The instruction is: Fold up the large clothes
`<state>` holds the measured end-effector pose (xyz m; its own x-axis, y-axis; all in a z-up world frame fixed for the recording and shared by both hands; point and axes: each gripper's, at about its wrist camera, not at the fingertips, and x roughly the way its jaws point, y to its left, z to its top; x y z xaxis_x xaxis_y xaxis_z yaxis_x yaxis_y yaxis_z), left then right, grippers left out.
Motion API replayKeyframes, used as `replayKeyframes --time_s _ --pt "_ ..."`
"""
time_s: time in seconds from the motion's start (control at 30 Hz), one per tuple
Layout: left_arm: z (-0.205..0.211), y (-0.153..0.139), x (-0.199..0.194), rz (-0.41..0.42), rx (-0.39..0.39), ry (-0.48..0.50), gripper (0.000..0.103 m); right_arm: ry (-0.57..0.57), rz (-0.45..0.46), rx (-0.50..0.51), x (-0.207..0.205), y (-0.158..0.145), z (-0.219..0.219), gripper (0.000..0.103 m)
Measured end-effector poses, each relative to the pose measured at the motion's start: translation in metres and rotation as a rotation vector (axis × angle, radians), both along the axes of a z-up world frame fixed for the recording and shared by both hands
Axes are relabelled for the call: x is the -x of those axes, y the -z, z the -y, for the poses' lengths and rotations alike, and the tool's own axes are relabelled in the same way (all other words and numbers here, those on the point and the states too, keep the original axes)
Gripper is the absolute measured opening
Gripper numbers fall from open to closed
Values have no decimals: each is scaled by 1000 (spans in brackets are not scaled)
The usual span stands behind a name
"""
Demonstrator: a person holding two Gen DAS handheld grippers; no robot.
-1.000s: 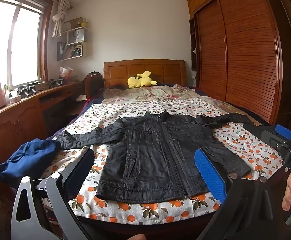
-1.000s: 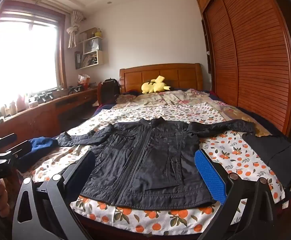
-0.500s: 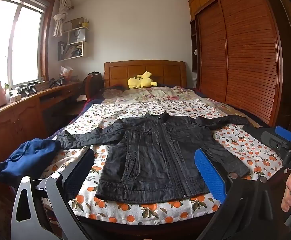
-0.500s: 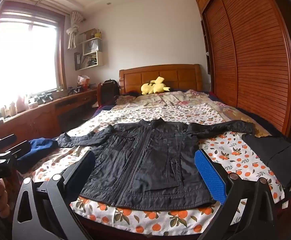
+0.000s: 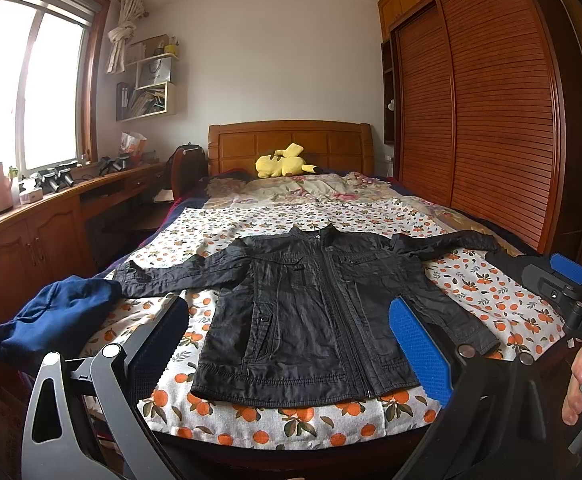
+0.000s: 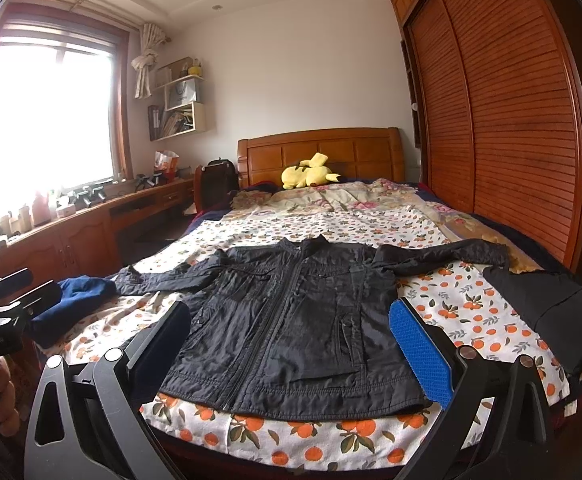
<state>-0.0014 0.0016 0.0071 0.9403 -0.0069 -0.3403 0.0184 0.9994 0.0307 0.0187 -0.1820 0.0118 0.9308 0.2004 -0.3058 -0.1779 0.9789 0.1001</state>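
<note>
The left gripper (image 5: 291, 344) hangs at the foot of the bed with its jaws wide apart and nothing between them; the right gripper (image 6: 291, 344) is likewise spread and empty, level with it. Just ahead of both, the black jacket (image 5: 315, 304) lies flat and zipped on the orange-print sheet (image 5: 491, 292), hem nearest the grippers and collar away. One sleeve stretches off to the left gripper's side towards a blue garment (image 5: 55, 316), the other to the right, near a dark folded cloth (image 6: 543, 312).

No fold looks begun, so this seems the approach before the first grasp. The next move likely calls for each gripper to reach out to a sleeve or shoulder, close on one layer, and bring it across the front.
</note>
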Motion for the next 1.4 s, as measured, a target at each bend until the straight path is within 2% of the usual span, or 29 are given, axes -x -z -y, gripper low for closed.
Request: replayKeyframes --time_s 1.4 --pt "-2 1 -3 -4 3 -6 101 0 -4 1 -2 1 1 96"
